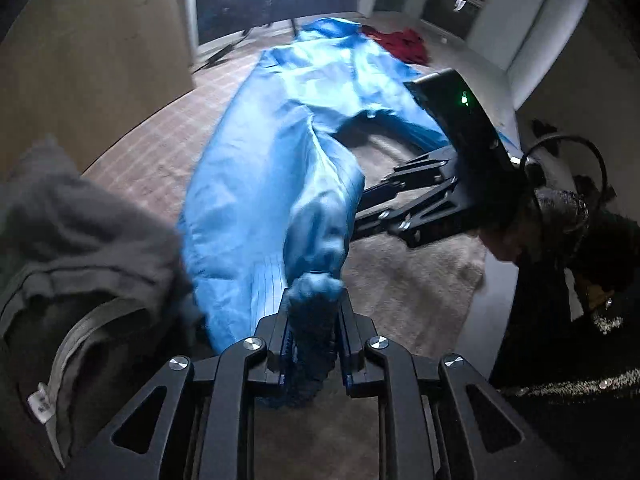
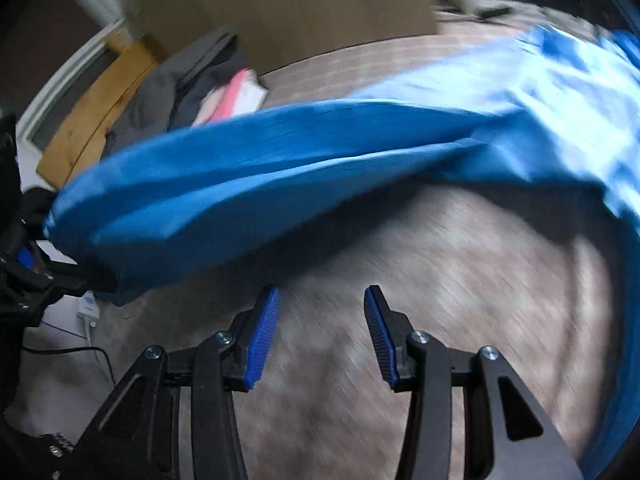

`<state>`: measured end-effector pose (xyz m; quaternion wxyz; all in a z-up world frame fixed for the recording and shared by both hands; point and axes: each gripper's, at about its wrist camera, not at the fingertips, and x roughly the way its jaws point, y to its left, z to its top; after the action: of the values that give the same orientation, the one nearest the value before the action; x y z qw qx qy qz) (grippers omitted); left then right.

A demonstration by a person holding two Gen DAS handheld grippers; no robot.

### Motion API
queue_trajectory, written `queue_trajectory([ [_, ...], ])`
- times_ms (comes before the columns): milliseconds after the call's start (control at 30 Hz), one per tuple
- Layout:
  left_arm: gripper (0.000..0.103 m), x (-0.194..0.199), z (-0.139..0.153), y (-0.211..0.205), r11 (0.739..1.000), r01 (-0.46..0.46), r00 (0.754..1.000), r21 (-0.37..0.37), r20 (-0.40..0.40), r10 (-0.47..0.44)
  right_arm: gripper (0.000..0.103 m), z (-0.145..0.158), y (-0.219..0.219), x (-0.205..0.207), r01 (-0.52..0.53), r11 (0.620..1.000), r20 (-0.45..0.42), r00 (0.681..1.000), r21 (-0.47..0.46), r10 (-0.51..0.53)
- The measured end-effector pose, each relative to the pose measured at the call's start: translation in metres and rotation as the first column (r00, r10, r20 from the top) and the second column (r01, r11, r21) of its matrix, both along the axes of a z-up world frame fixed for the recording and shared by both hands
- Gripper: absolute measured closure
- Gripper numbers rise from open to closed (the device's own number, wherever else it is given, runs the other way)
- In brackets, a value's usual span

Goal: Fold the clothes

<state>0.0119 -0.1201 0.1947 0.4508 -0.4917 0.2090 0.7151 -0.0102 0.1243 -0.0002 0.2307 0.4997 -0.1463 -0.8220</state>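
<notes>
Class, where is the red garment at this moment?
In the left wrist view, the red garment lies at the far upper right, beside the far end of the blue trousers.

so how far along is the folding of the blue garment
Early. The left gripper is shut on one end of the blue garment, lifting it; the rest lies spread out on the rug. The right gripper is open and empty. No finished fold shows yet.

Dim room with a single bright lamp at the top of the frame

A beige carpet (image 1: 416,280) is seen at centre, a plain tan panel (image 1: 92,64) at upper left, white window frames (image 1: 496,28) at upper right, and a wooden board (image 2: 100,116) at left.
</notes>
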Motion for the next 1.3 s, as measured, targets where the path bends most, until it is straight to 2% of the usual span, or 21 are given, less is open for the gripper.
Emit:
queue_trajectory([
  [67, 0.071, 0.006, -0.006, -0.002, 0.998, -0.004, 0.999, -0.066, -0.041, 0.001, 0.063, 0.005, -0.016, -0.008, -0.051, 0.999, -0.034, 0.998, -0.007, 0.051],
  [100, 0.061, 0.01, -0.008, -0.003, 0.996, -0.003, 0.998, -0.094, -0.067, -0.003, 0.063, 0.008, -0.024, -0.012, -0.076, 0.997, -0.051, 0.996, -0.011, 0.076],
  [133, 0.057, 0.012, -0.01, -0.004, 0.995, 0.0, 0.996, -0.098, -0.086, -0.009, 0.063, 0.01, -0.032, -0.016, -0.102, 0.995, -0.068, 0.993, -0.013, 0.101],
  [200, 0.055, 0.015, -0.012, -0.007, 0.996, -0.001, 0.995, -0.091, -0.102, -0.008, 0.065, 0.018, -0.043, -0.025, -0.139, 0.99, -0.085, 0.987, -0.011, 0.137],
  [333, 0.047, 0.016, -0.021, -0.005, 0.996, -0.022, 0.992, -0.083, -0.123, 0.012, 0.069, 0.024, -0.057, -0.049, -0.169, 0.986, -0.058, 0.984, 0.001, 0.168],
  [567, 0.046, 0.015, -0.053, 0.019, 0.988, -0.052, 0.984, -0.147, -0.175, 0.025, 0.069, 0.003, -0.066, -0.057, -0.184, 0.983, 0.02, 0.983, 0.008, 0.183],
  [600, 0.046, 0.011, -0.058, 0.021, 0.986, -0.062, 0.986, -0.152, -0.161, 0.037, 0.069, 0.001, -0.066, -0.056, -0.185, 0.983, 0.023, 0.983, 0.003, 0.185],
  [667, 0.075, 0.004, -0.066, 0.025, 0.984, -0.082, 0.99, -0.159, -0.123, 0.063, 0.069, 0.001, -0.065, -0.054, -0.189, 0.982, 0.028, 0.982, -0.01, 0.189],
  [700, 0.092, 0.0, -0.068, 0.025, 0.984, -0.091, 0.994, -0.15, -0.069, 0.081, 0.069, 0.002, -0.063, -0.053, -0.188, 0.982, 0.031, 0.982, -0.012, 0.188],
  [733, 0.092, -0.004, -0.066, 0.025, 0.985, -0.1, 0.995, -0.141, -0.027, 0.097, 0.069, 0.004, -0.059, -0.051, -0.184, 0.983, 0.031, 0.982, -0.021, 0.184],
  [833, 0.093, -0.012, -0.028, 0.023, 0.988, -0.126, 0.992, -0.088, -0.004, 0.126, 0.069, 0.021, -0.032, -0.04, -0.149, 0.986, 0.014, 0.988, -0.078, 0.151],
  [967, 0.093, -0.036, 0.067, 0.017, 0.985, -0.169, 0.983, 0.036, -0.065, 0.171, 0.069, 0.054, 0.042, -0.017, -0.013, 0.986, -0.063, 0.998, -0.166, 0.003],
  [1067, 0.093, -0.072, 0.124, 0.008, 0.969, -0.227, 0.966, 0.099, -0.104, 0.236, 0.069, 0.066, 0.097, -0.012, 0.139, 0.981, -0.093, 0.984, -0.133, -0.152],
  [1200, 0.093, -0.128, 0.164, -0.016, 0.929, -0.35, 0.918, 0.12, -0.155, 0.366, 0.067, 0.065, 0.15, -0.023, 0.295, 0.949, -0.051, 0.952, -0.113, -0.302],
  [1300, 0.093, -0.154, 0.18, -0.03, 0.902, -0.409, 0.887, 0.136, -0.171, 0.428, 0.067, 0.064, 0.157, -0.044, 0.344, 0.939, -0.063, 0.938, 0.031, -0.341],
])
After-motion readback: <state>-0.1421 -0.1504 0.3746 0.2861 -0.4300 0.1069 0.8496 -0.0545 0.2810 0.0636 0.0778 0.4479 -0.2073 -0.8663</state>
